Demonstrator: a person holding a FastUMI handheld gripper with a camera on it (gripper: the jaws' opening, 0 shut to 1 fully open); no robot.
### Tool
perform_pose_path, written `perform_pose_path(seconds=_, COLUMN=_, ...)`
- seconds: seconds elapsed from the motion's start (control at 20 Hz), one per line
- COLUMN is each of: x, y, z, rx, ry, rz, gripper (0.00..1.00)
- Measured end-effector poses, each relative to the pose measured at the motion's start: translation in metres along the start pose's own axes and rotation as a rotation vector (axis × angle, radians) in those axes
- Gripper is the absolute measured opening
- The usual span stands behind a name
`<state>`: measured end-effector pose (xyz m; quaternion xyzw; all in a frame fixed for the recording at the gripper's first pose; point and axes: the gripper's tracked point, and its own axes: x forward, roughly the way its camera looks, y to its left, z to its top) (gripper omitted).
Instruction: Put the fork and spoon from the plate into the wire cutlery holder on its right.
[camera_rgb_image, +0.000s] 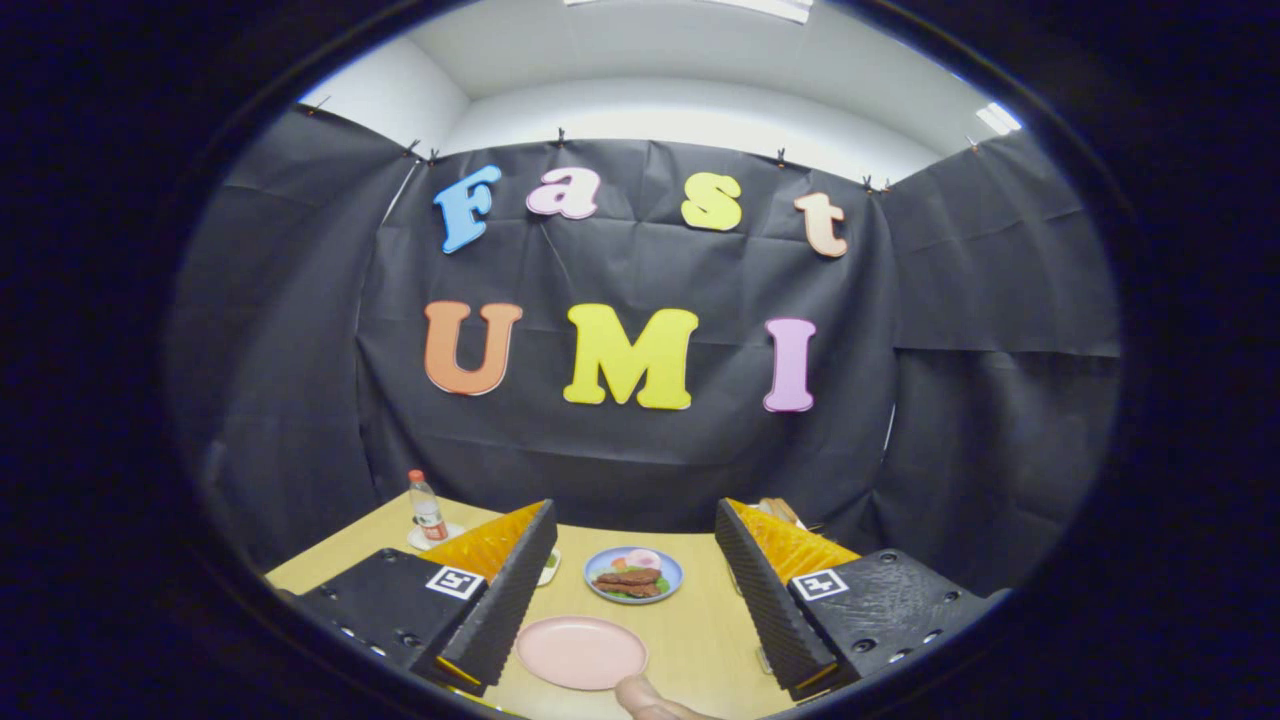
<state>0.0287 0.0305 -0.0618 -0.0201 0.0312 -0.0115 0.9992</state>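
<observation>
My gripper is open and held above the wooden table, with nothing between its wide-apart fingers. A pink plate lies on the table low between the fingers, nearer the left one, and its visible face is plain pink. A fingertip of a person's hand touches the table just at the plate's near rim. Something pale brown peeks over the top of the right finger; most of it is hidden and I cannot tell what it is.
A blue plate with food sits beyond the pink plate, about midway between the fingers. A small bottle with a red cap stands on a white coaster at the table's far left. A white dish edge shows beside the left finger.
</observation>
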Motion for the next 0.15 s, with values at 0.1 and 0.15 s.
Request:
perform_pose_path(seconds=0.1, x=-0.0044, y=0.004, z=0.0046, rx=0.0, ry=-0.008, rz=0.014, gripper=0.96)
perform_pose_path(seconds=0.15, x=-0.006, y=0.0039, z=0.0027, rx=0.004, ry=-0.004, rz=0.021, gripper=0.96)
